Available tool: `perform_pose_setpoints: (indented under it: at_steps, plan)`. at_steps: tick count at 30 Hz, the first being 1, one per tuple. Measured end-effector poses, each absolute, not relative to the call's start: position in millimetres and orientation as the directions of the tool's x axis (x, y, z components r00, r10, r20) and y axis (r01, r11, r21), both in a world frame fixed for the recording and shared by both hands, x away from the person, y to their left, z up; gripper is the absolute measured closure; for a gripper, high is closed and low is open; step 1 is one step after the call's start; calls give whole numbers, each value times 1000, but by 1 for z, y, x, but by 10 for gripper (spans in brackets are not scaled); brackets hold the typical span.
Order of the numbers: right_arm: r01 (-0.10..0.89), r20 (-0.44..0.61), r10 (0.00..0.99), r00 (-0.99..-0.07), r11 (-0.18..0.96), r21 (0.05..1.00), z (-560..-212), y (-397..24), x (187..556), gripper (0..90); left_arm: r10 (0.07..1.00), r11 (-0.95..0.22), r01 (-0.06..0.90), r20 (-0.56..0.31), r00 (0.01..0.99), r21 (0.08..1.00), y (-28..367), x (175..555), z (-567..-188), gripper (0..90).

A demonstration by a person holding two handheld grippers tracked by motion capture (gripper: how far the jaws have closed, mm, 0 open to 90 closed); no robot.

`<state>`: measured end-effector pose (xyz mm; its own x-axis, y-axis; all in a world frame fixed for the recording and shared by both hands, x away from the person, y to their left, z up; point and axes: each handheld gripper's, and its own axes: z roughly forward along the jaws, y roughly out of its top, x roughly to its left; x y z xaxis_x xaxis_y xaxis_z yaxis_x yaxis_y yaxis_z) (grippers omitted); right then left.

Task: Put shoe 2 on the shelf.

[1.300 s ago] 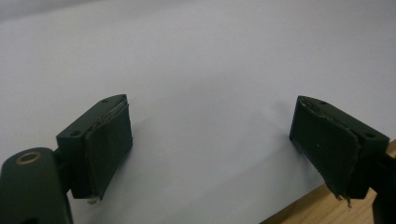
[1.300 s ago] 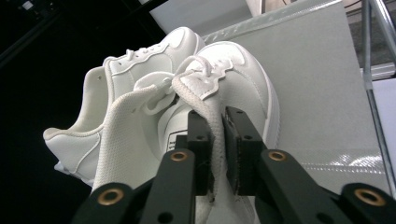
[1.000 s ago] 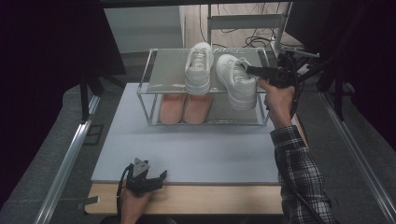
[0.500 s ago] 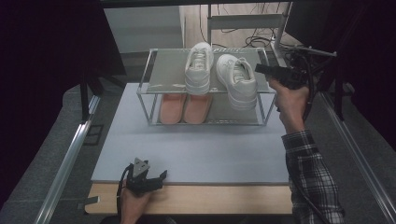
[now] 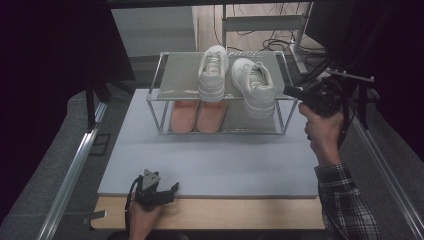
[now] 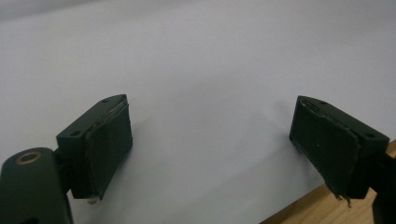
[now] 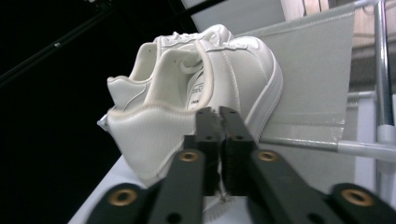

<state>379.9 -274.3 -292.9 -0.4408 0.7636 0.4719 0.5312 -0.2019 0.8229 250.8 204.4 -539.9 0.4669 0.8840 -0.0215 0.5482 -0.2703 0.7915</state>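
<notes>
The right tool (image 5: 289, 90), jaws just pressed together on nothing, is hovering beside the white shoe (image 5: 255, 87); the left tool (image 5: 167, 191) is resting spread on the desk (image 5: 225, 160).

No text, brand, number or sign can be read anywhere in these views. The nearer white sneaker (image 7: 201, 88) carries a small printed mark on the lining inside its collar, seen in the right gripper view just above the closed tool, but the print is too small and blurred to make out.
</notes>
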Motion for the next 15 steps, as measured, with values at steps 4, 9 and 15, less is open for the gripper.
perform_pose_setpoints:
  at_steps: [4,9,15]
  plan:
    - [513,448,766,-461,-183,839,-303,-277,367,896,884,-271,548,-21,467,791,204,251,-540,127]
    - [525,439,752,-491,-147,839,-317,-275,355,897,884,-271,548,-21,467,792,204,251,-540,127]
    - [539,442,735,-514,-124,833,-330,-269,350,896,884,-271,548,-21,467,792,204,251,-540,127]
